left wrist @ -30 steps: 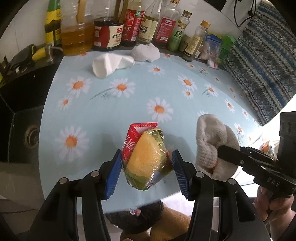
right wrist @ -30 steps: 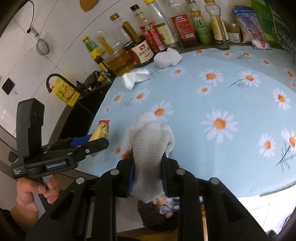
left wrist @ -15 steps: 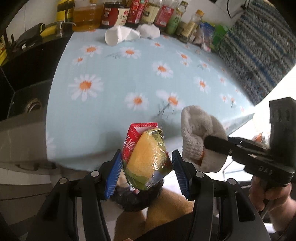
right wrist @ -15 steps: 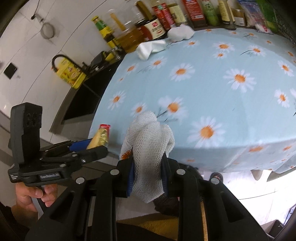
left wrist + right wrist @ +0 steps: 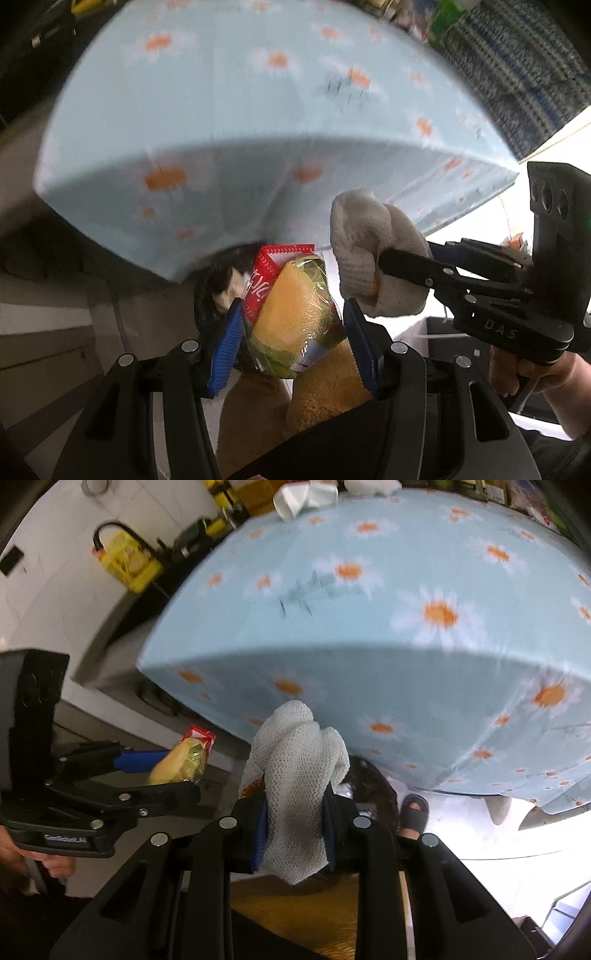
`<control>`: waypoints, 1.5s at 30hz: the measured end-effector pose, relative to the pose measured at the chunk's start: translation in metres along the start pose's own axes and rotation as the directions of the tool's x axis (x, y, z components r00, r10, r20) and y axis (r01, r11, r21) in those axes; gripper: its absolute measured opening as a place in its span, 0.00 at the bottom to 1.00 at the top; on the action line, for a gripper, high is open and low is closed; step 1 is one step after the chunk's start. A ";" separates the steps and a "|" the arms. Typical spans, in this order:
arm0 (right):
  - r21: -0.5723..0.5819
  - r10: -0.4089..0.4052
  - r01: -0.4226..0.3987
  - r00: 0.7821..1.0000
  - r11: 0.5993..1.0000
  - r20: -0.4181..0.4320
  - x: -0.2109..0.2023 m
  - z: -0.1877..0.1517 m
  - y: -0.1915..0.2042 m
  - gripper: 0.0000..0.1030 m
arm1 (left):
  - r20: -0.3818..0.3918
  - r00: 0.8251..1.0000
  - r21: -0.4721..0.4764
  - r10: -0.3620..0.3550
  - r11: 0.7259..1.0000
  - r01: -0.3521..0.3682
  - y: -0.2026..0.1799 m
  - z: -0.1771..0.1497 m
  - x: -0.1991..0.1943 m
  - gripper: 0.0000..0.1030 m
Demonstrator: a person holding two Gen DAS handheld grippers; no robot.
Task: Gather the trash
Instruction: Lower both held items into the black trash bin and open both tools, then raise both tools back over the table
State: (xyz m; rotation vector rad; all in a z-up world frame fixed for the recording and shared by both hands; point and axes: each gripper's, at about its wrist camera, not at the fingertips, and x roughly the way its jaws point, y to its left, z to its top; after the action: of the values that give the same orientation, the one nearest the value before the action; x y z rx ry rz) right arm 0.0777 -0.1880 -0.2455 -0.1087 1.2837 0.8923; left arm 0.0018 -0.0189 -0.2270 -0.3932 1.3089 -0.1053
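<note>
Below daisy tablecloth (image 5: 229, 110), snack wrapper (image 5: 291, 314) sits clamped between left jaws.

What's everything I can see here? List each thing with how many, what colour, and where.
Clear plastic snack wrapper with red end and yellow contents: one, held between the left gripper's blue fingers.
White knitted cloth: one, off-white, clamped in the right gripper.
Light blue daisy-print tablecloth: one, covering the table above both grippers.
Crumpled white paper: one clear piece, far edge of the table.
Yellow container with black handle: one, on the counter left of the table.
Dark bin with trash: one, black, below the table edge, mostly hidden.
Dark sandal: one, on the floor under the table.
Left gripper: one, black.
Right gripper: one, black.
Hand: one, holding the right gripper's handle.
</note>
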 end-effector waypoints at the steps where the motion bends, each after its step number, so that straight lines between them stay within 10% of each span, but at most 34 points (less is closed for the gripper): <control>1: 0.016 0.002 -0.002 1.000 1.000 -0.021 0.008 -0.003 -0.004 0.26 | -0.012 1.000 -0.003 0.003 1.000 -0.003 0.002 -0.002 0.007 0.51; 24: 0.320 0.029 0.041 0.977 0.947 -0.213 0.160 -0.048 -0.088 0.30 | -0.185 0.979 -0.105 0.084 0.989 -0.105 0.058 -0.023 0.171 0.51; 34: 0.424 0.083 0.020 0.971 0.905 -0.224 0.172 -0.064 -0.100 0.34 | -0.212 0.974 -0.099 0.081 0.990 -0.104 0.057 -0.030 0.174 0.52; 37: 0.461 0.107 0.002 0.971 0.887 -0.211 0.169 -0.066 -0.102 0.50 | -0.222 0.967 -0.097 0.122 0.984 -0.147 0.056 -0.029 0.174 0.81; 45: 0.472 0.112 -0.009 0.975 0.882 -0.191 0.153 -0.063 -0.106 0.51 | -0.205 0.969 -0.090 0.134 0.984 -0.155 0.052 -0.030 0.167 0.81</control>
State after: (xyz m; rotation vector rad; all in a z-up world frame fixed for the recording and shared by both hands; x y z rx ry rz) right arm 0.0957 -0.2143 -0.4394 0.2275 1.6820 0.6095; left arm 0.0100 -0.0266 -0.4041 -0.3826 1.5407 0.0496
